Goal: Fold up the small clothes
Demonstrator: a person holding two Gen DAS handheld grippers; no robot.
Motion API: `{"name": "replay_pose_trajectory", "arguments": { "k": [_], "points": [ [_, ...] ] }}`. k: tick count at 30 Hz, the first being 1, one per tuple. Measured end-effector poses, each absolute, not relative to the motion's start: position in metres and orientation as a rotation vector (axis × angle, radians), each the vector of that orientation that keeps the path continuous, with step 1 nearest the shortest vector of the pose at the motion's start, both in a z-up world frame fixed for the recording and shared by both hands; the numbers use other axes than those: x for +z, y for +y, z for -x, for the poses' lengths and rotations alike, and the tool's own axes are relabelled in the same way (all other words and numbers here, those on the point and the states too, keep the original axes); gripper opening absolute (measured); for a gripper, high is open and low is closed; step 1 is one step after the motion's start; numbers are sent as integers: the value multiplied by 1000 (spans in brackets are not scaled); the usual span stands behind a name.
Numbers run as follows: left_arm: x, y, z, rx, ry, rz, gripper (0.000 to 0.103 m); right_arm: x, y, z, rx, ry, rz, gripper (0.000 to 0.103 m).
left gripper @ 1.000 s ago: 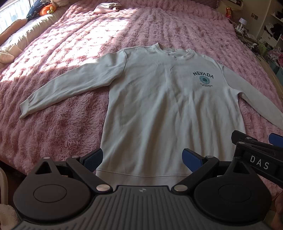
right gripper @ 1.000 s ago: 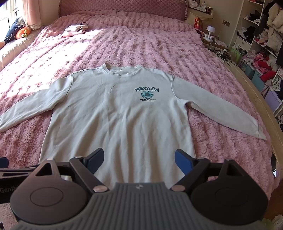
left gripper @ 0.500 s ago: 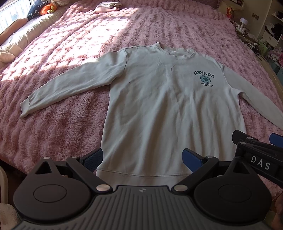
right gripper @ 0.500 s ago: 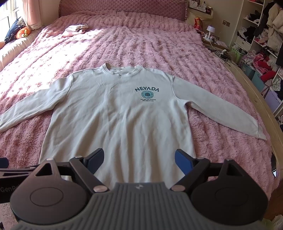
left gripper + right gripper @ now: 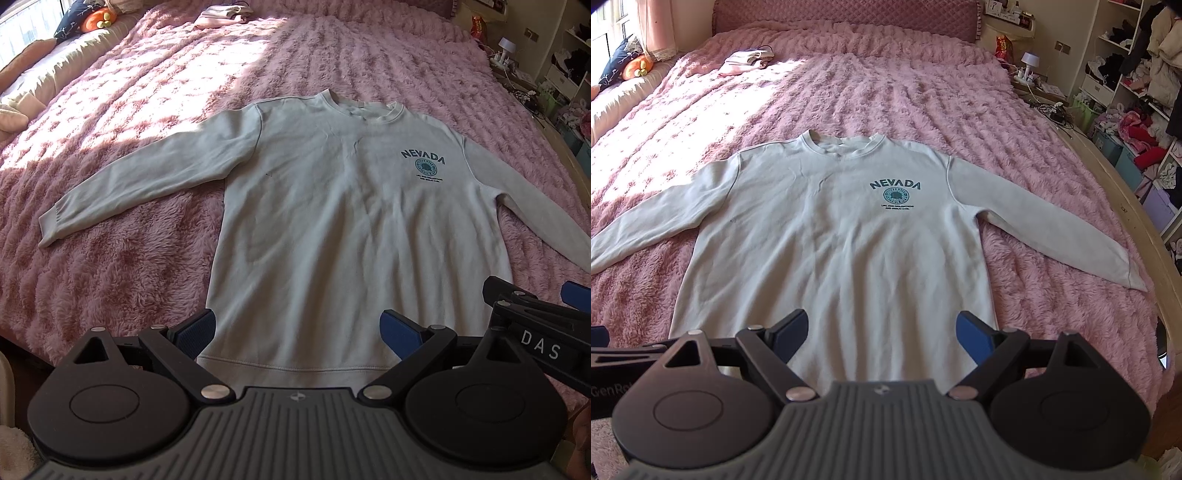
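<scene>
Sweatshirt [image 5: 354,236] lies flat on the bed [image 5: 110,266]; left claw [image 5: 297,330] and right claw [image 5: 881,334] hover over its hem, spread wide, empty.

Hard sunlight from the window [image 5: 613,40] on my left washes the far pink bedspread [image 5: 849,85] nearly white, while the sweatshirt [image 5: 834,236] lies in even shade. Both fisheye views bow strongly at the edges; the shelves [image 5: 1126,85] at right look soft, perhaps slightly blurred.
</scene>
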State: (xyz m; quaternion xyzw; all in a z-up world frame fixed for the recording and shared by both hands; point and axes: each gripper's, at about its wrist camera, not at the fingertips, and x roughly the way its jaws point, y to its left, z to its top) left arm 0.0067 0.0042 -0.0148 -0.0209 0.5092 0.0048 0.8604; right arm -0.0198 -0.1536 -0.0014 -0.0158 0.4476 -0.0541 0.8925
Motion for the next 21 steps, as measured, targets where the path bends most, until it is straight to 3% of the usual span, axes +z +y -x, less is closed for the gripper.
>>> {"name": "replay_pose_trajectory", "arguments": {
  "k": [11, 16, 21],
  "points": [
    [-17, -11, -36, -102, 1046, 144, 103, -6, -196, 10, -134, 930, -108, 83],
    [-29, -37, -74, -240, 1066, 271, 103, -5, -262, 15, -239, 738, -275, 83],
    [-38, -80, -116, -254, 1033, 231, 103, -11, -337, 23, -346, 482, -348, 83]
  ]
}}
